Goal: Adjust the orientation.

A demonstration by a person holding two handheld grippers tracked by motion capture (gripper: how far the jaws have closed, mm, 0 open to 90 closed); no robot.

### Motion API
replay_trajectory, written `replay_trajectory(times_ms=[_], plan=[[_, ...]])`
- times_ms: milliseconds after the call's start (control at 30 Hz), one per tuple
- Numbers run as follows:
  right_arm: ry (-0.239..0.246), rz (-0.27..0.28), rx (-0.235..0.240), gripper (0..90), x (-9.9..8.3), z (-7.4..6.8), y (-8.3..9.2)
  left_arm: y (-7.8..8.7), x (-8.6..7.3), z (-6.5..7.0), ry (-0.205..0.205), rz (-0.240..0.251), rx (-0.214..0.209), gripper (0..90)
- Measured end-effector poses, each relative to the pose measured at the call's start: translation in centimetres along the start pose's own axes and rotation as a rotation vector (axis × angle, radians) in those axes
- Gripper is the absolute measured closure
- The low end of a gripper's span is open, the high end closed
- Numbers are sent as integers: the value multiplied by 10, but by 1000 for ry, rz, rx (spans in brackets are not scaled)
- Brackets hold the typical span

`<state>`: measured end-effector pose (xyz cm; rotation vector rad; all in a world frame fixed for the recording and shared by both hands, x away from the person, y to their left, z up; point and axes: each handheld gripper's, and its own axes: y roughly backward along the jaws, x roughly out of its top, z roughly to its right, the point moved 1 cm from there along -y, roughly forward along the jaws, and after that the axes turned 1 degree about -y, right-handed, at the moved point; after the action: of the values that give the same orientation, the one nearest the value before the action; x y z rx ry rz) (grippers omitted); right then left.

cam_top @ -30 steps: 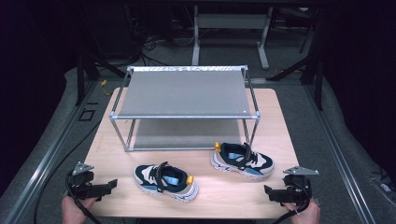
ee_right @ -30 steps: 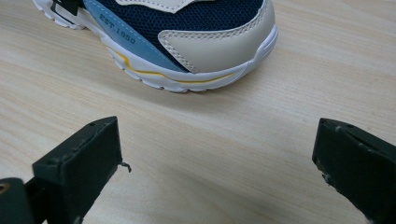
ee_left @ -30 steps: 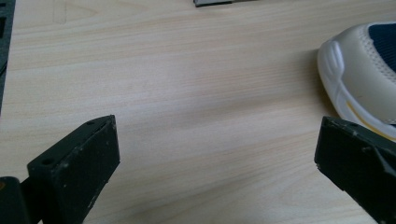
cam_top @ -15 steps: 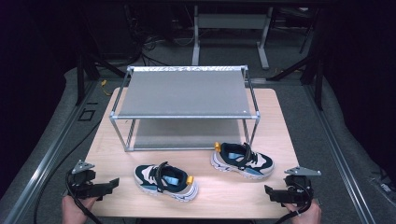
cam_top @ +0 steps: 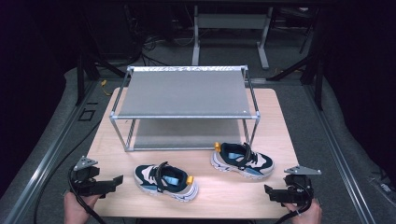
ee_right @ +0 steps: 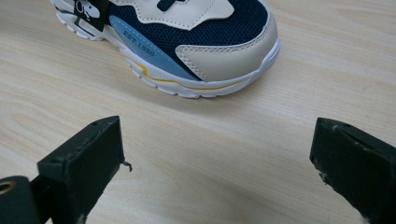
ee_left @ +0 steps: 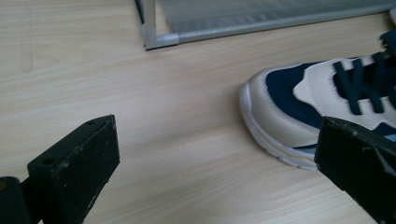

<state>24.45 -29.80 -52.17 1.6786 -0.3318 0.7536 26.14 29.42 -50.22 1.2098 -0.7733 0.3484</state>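
Wooden table (cam_top: 233,196) unchanged over the last second: both shoes and both grippers exactly where they were. Left gripper (cam_top: 117,181) spread wide, empty, just beside the toe of the left shoe (cam_top: 166,181). Right gripper (cam_top: 267,191) likewise gaping, empty, near the right shoe (cam_top: 243,160). Shelf rack (cam_top: 184,116) behind, bare. No grasp begun yet; probably pausing before reaching in.

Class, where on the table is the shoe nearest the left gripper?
In the high view, the left shoe lies front-centre on the table, just right of the open left gripper, before the rack.
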Motion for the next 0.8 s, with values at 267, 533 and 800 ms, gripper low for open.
replay_trajectory(times_ms=[267, 533, 800], plan=[[4, 0, 11, 30, 3, -5, 1, 0, 22, 30, -53, 2, -55, 0], [13, -9, 16, 41, 4, -8, -1, -18, 39, 72, -115, -25, -142, 2], [7, -15, 14, 47, 2, -6, -3, -43, 42, 100, -138, -69, -231, 169]])
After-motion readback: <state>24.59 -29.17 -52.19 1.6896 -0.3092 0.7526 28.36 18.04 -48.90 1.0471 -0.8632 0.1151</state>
